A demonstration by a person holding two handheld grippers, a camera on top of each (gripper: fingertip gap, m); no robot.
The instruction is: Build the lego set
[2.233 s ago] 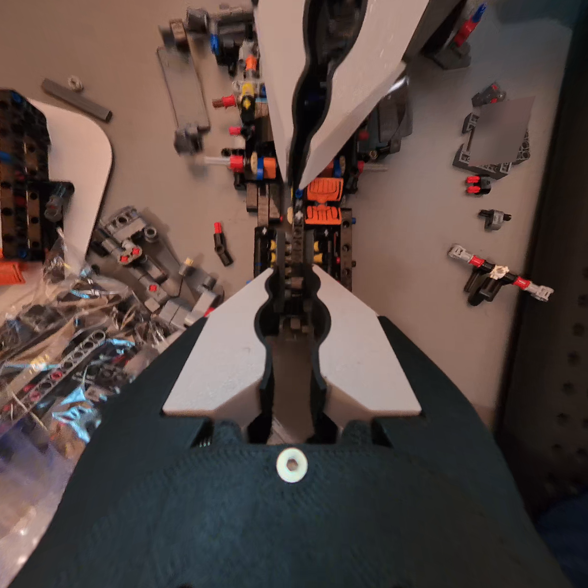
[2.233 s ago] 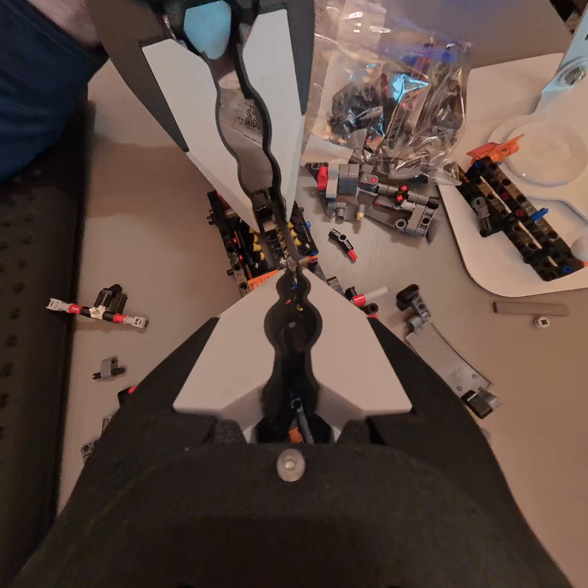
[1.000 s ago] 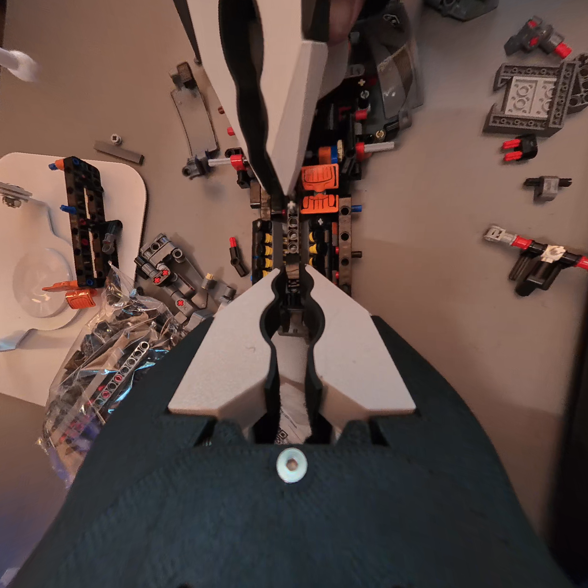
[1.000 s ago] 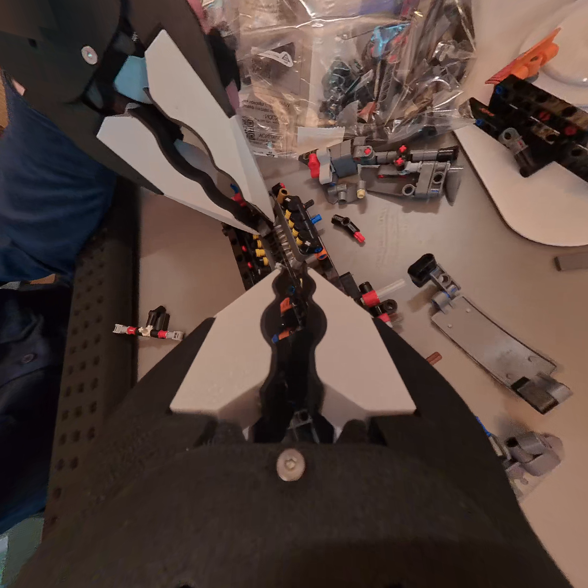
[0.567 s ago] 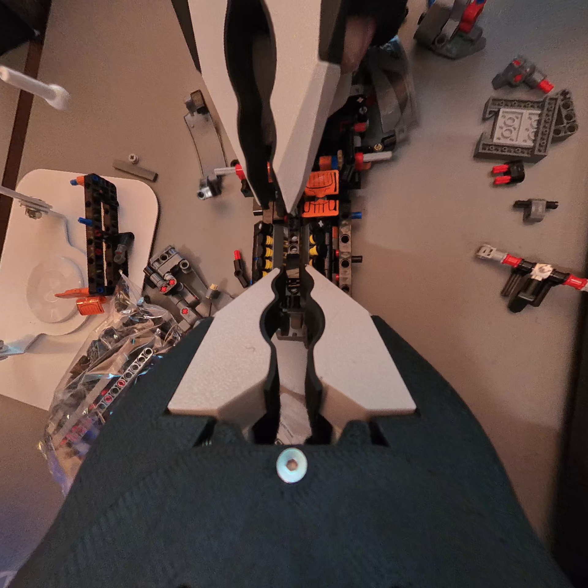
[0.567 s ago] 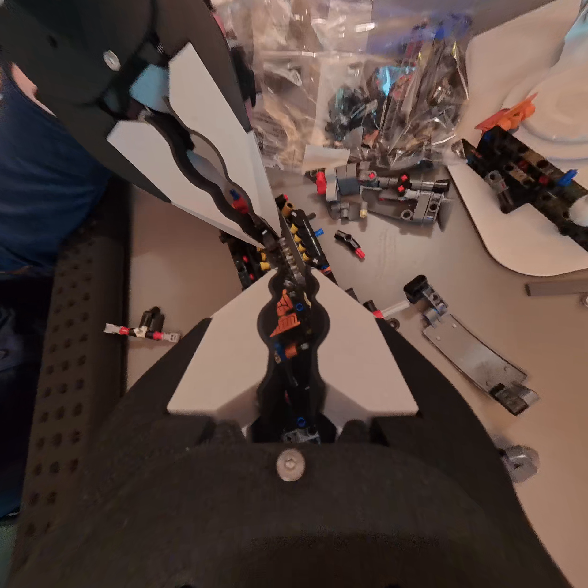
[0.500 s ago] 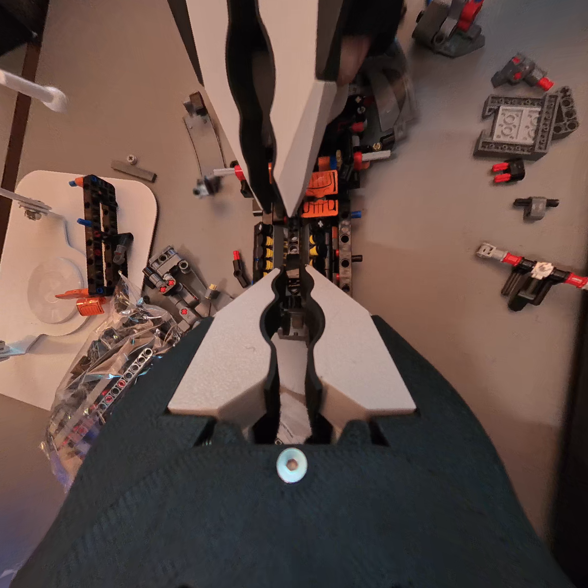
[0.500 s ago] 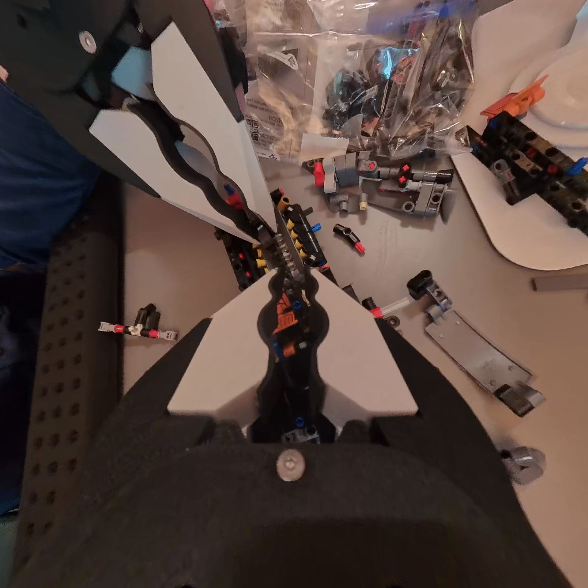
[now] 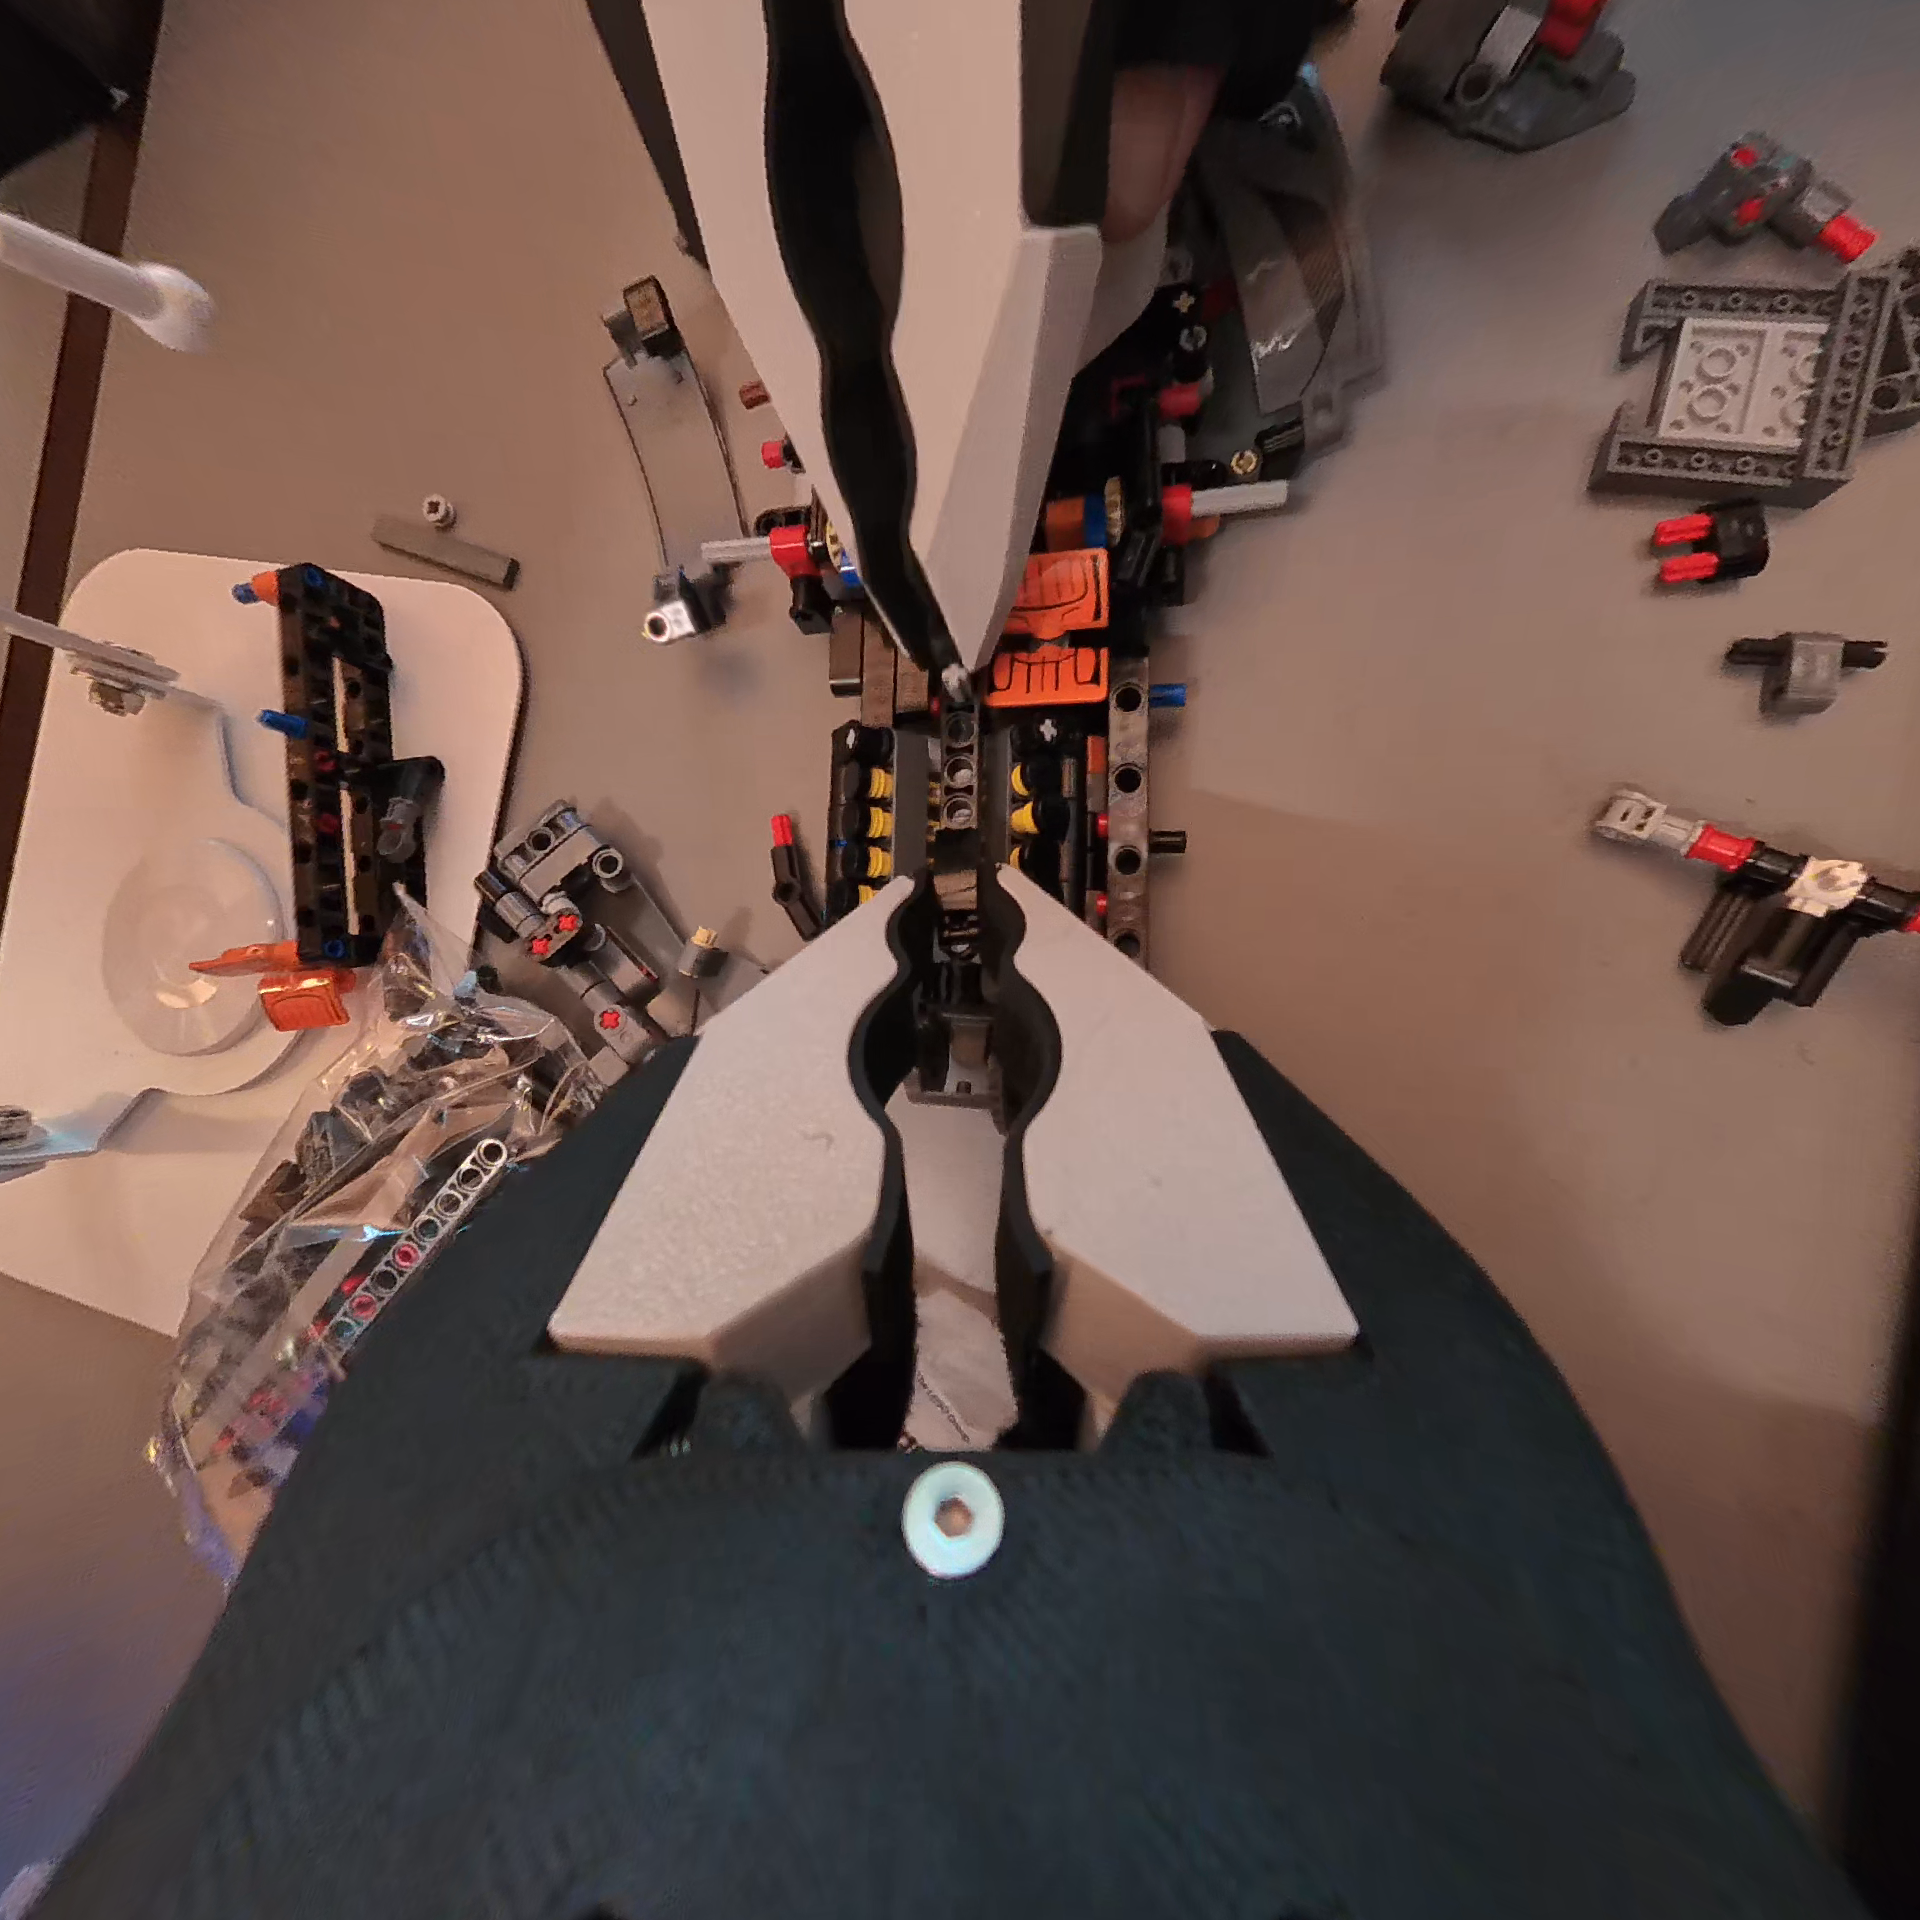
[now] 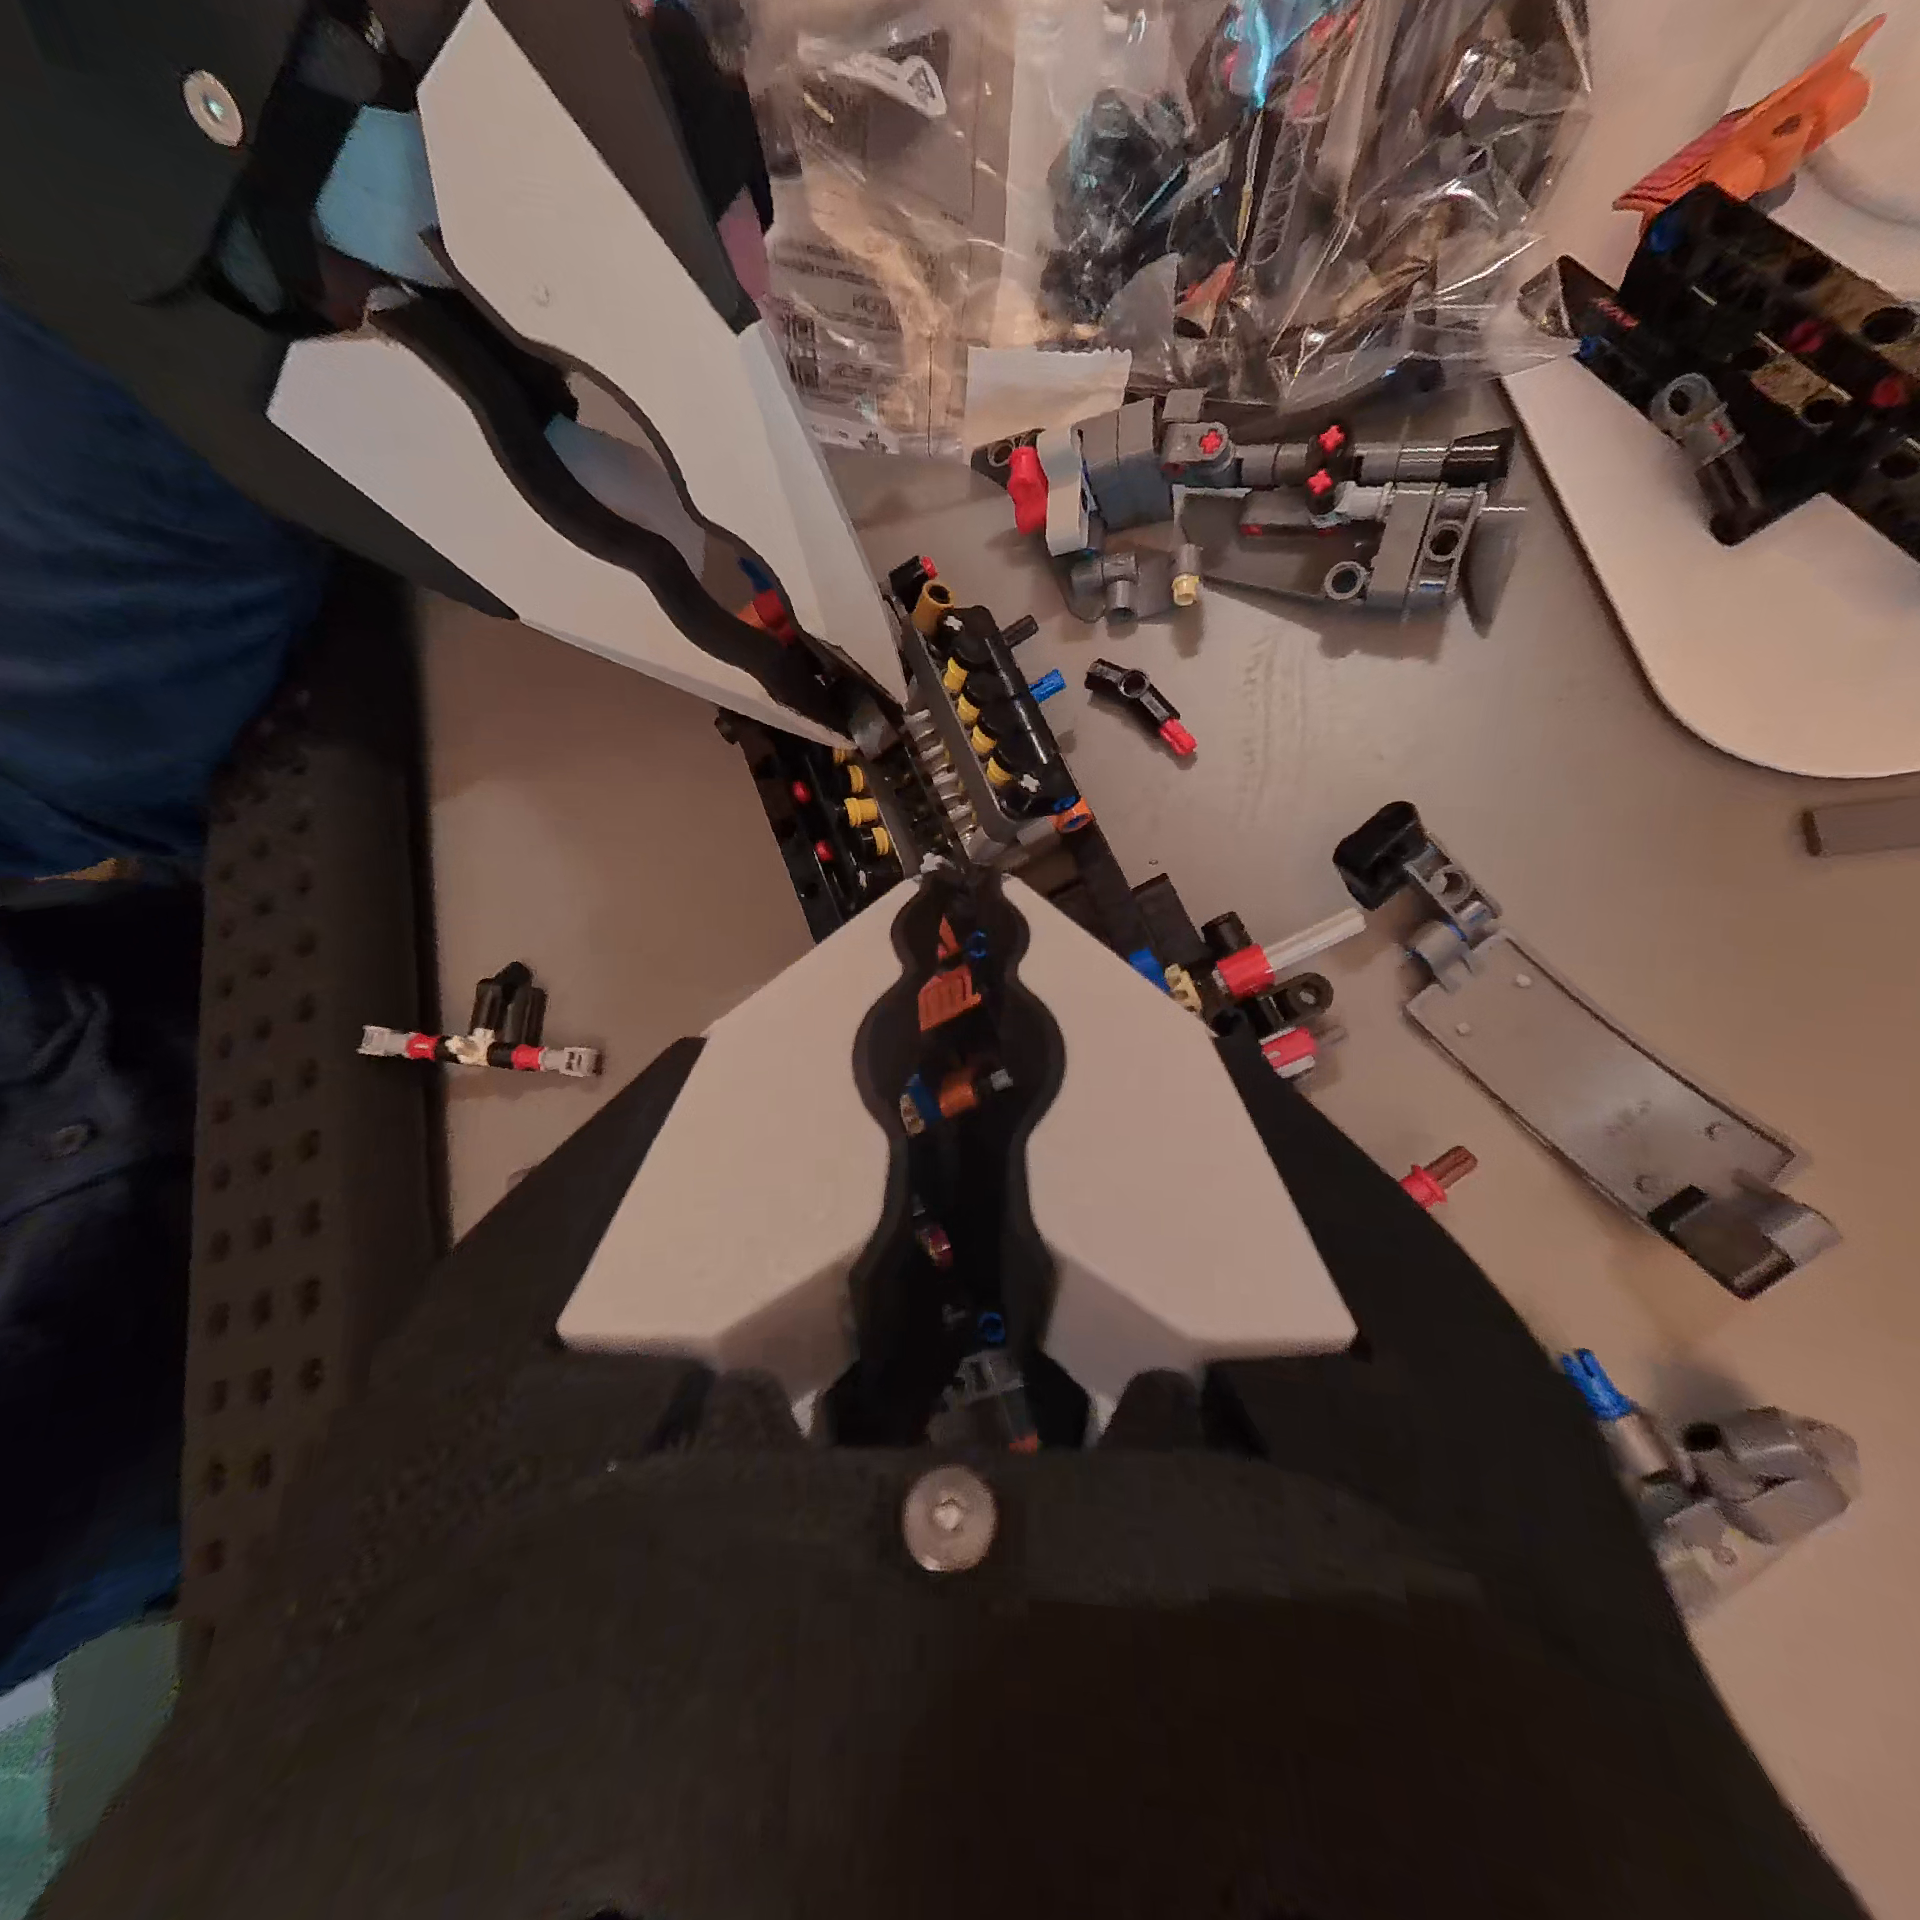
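Note:
The lego chassis (image 9: 1049, 790) is black with yellow pins and orange seats, and lies on the tan table. A grey holed beam (image 9: 961, 769) runs along its middle. My left gripper (image 9: 956, 883) is shut on the near end of this middle strip. My right gripper (image 9: 951, 675) comes down from the top and is shut on the far end. In the right wrist view, my right gripper (image 10: 961, 878) pinches the end of the grey ribbed beam (image 10: 951, 774). There the left gripper (image 10: 873, 722) clamps the other end on the chassis (image 10: 831, 821).
A clear bag of parts (image 9: 343, 1174) (image 10: 1143, 187) lies beside a white base (image 9: 135, 727) bearing a black frame (image 9: 332, 758). Loose sub-assemblies lie around: a grey curved panel (image 10: 1590, 1091), a red-and-black axle piece (image 9: 1766, 894), and a grey plate frame (image 9: 1756, 395). A dark perforated mat (image 10: 301, 1039) borders the table. Across from one pair of fingers to the other is roughly 4 cm. Left tips and right tips are each some 15 cm from the red-and-black axle piece (image 9: 1766, 894). The right camera catches it too, in the right wrist view (image 10: 507, 1037).
Both grippers have stayed shut on the chassis. Since 2.2 s ago both cameras have pulled back and turned a little, so more of the table shows. In the last half second almost nothing has moved.

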